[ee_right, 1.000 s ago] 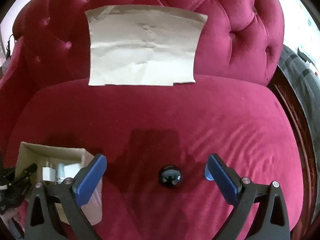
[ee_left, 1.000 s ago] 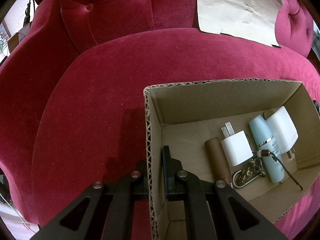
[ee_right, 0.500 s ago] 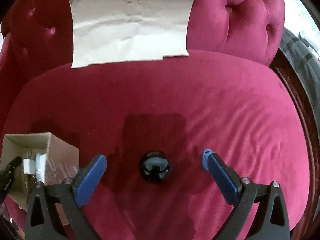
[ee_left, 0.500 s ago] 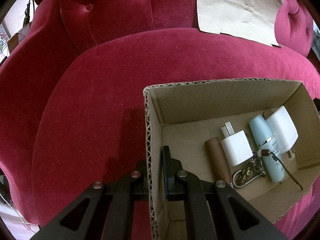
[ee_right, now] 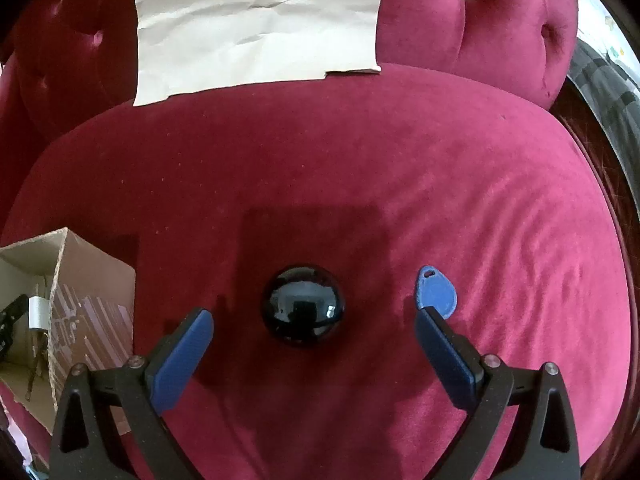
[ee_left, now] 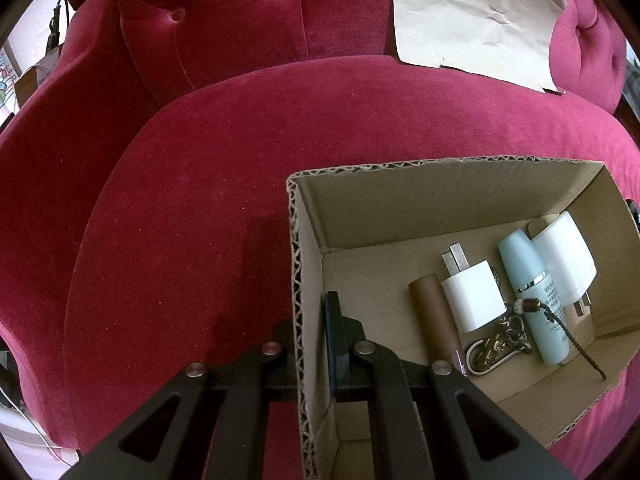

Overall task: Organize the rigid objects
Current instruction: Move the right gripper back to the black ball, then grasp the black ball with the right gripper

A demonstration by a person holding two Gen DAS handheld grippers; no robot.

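Blue key fob [ee_right: 436, 294] right of black ball [ee_right: 303, 305], touching my right claw's [ee_right: 314, 332] finger; cardboard box [ee_right: 94, 300] left. Ball between my spread jaws. Left claw [ee_left: 312, 326] clamps box wall.

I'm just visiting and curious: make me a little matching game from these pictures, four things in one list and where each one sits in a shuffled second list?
Things:
1. black ball
2. blue tag
3. pale blue bottle
4. sheet of paper

Places:
A. lying inside the cardboard box
B. against the sofa's backrest
C. on the seat cushion, between the open right gripper fingers
D. on the cushion, beside the right-hand fingertip

Pairs: 1-C, 2-D, 3-A, 4-B
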